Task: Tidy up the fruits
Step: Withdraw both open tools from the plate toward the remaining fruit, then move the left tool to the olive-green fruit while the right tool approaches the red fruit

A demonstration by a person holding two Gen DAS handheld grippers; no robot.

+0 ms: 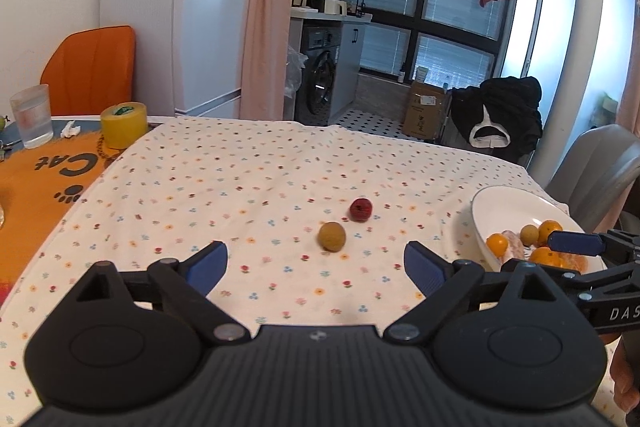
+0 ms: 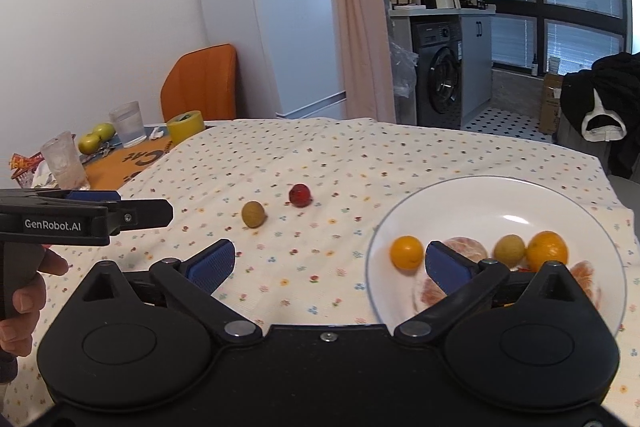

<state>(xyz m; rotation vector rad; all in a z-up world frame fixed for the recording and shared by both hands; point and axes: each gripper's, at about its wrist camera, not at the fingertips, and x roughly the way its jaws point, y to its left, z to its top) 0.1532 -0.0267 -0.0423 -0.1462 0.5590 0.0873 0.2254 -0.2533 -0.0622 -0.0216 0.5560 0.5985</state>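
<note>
Two loose fruits lie on the floral tablecloth: a tan round fruit point(image 1: 332, 236) point(image 2: 253, 214) and a small red one point(image 1: 361, 209) point(image 2: 300, 195) just behind it. A white plate point(image 1: 496, 211) point(image 2: 500, 199) at the right holds small oranges point(image 2: 406, 252), a tan fruit point(image 2: 509, 250) and peeled citrus segments point(image 2: 464, 247). My left gripper point(image 1: 316, 267) is open, a short way in front of the tan fruit, nothing between its fingers. My right gripper point(image 2: 330, 263) is open over the plate's near-left rim, holding nothing.
At the far left sit a yellow tape roll point(image 1: 123, 125), drinking glasses point(image 1: 32, 117) point(image 2: 64, 161) and green apples point(image 2: 96, 137) on an orange mat. An orange chair point(image 1: 94, 67) stands behind, a grey chair point(image 1: 596, 171) at the right. A hand point(image 2: 24, 291) holds the left gripper.
</note>
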